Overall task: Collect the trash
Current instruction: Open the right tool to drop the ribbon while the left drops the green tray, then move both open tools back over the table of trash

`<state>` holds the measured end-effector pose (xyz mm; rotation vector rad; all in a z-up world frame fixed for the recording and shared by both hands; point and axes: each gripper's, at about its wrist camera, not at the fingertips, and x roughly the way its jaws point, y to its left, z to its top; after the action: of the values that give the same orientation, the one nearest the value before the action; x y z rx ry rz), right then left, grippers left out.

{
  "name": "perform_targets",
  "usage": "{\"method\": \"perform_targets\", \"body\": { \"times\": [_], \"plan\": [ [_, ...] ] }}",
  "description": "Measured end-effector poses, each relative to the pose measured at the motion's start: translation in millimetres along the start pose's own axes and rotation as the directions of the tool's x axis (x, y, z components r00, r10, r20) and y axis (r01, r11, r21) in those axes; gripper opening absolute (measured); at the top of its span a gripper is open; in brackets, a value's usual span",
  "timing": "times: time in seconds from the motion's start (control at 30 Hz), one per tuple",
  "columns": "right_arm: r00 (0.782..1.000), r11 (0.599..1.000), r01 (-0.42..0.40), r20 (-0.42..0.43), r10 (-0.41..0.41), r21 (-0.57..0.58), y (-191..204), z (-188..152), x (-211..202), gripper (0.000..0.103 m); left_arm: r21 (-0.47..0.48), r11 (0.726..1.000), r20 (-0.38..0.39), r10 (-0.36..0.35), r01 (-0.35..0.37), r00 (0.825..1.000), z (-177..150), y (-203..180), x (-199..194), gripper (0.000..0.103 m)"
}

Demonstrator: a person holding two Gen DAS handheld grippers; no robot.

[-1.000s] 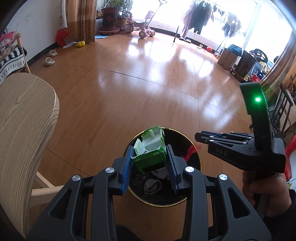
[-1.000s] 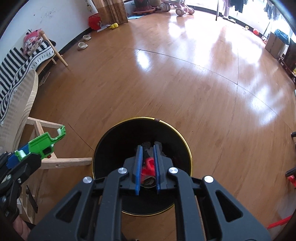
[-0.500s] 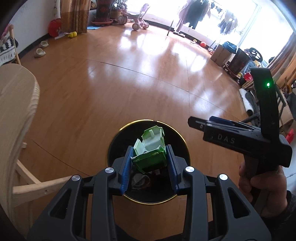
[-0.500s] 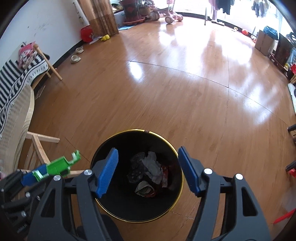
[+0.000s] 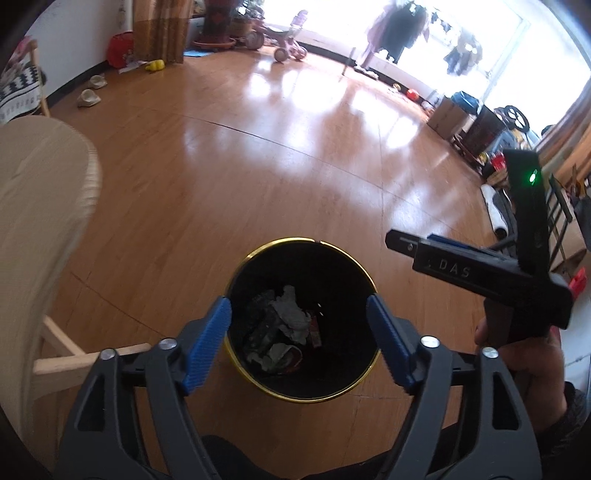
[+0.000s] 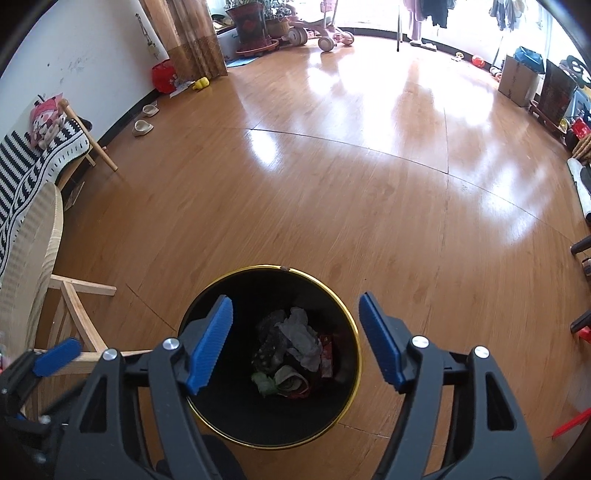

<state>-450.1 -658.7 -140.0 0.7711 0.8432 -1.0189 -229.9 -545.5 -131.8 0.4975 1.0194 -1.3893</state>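
**Home living room**

Glossy wood floor (image 6: pixel 332 166); child's tricycle (image 6: pixel 325 33), potted plant (image 6: pixel 251 22), curtain (image 6: pixel 192 40), slippers (image 6: pixel 144 125), striped blanket (image 6: pixel 33 162) over a bench, laundry (image 5: pixel 391 26) hanging by bright windows, cardboard box (image 6: pixel 517 79).

Black gripper (image 5: pixel 299 341), ribbed blue pads (image 5: pixel 207 345)

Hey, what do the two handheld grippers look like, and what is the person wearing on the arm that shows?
Both the left gripper and the right gripper are black plastic frames with silver rivets and ribbed blue finger pads. Seen from the side, the right gripper carries white lettering reading DAS and an upright black post with a green light. The hand gripping it emerges from a dark sleeve.
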Motion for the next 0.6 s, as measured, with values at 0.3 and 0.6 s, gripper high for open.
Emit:
{"method": "perform_targets", "body": {
  "times": [0.3,0.6],
  "plan": [
    [0.996,0.985,-0.080,0.031,0.086,-0.156,88,3,-18,0.072,-0.127,0.979,0.122,0.177,-0.162,0.977,-13,66,-98,0.093],
    [0.953,0.861,-0.279,-0.015,0.301,-0.426,289,-20,-55,0.072,-0.436,0.828,0.158,0.457,-0.353,0.875,-82,192,-230,0.094]
  ]
}}
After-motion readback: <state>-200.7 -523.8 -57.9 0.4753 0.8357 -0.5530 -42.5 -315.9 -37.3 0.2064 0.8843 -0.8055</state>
